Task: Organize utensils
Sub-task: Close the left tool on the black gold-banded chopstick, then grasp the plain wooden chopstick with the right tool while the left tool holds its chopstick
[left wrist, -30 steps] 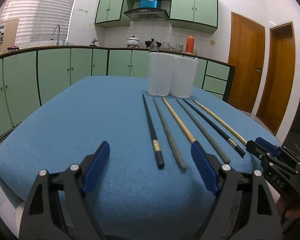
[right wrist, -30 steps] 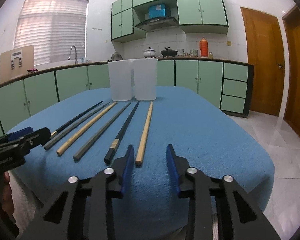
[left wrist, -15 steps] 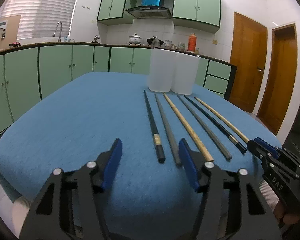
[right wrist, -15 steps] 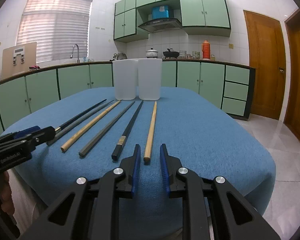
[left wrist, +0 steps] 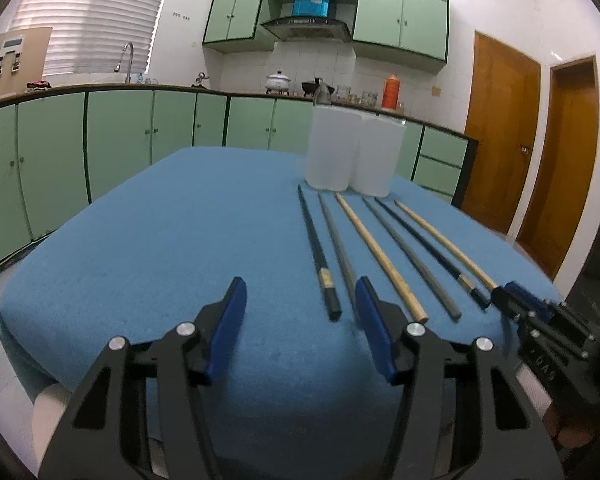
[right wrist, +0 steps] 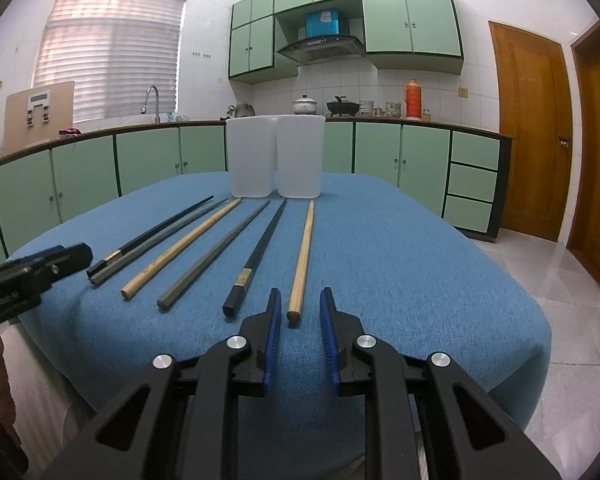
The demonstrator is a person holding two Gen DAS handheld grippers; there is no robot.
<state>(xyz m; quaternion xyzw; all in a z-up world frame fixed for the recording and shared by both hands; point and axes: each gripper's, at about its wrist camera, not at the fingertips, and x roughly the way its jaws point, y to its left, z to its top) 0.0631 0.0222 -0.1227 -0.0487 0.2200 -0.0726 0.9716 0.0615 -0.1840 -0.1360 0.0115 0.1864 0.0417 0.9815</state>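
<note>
Six long chopsticks lie side by side on the blue cloth-covered table point(right wrist: 400, 264), butts toward the cameras, tips toward two translucent white plastic tubs point(right wrist: 276, 156) standing together at upper centre of the right wrist view; probably the sorting bins. The fan is two black chopsticks with gold bands point(right wrist: 258, 254), two grey metal ones point(right wrist: 216, 258), two pale wooden ones point(right wrist: 302, 260), so I read this as pairing by type. Left gripper point(left wrist: 300, 320) sits at lower centre, jaws half-wide, nothing between them, just left of the nearest black stick's butt. Right gripper point(right wrist: 298, 328) is narrow and empty, lined up on the rightmost wooden stick's butt, which sits just ahead of the pads. No grasp yet.
</note>
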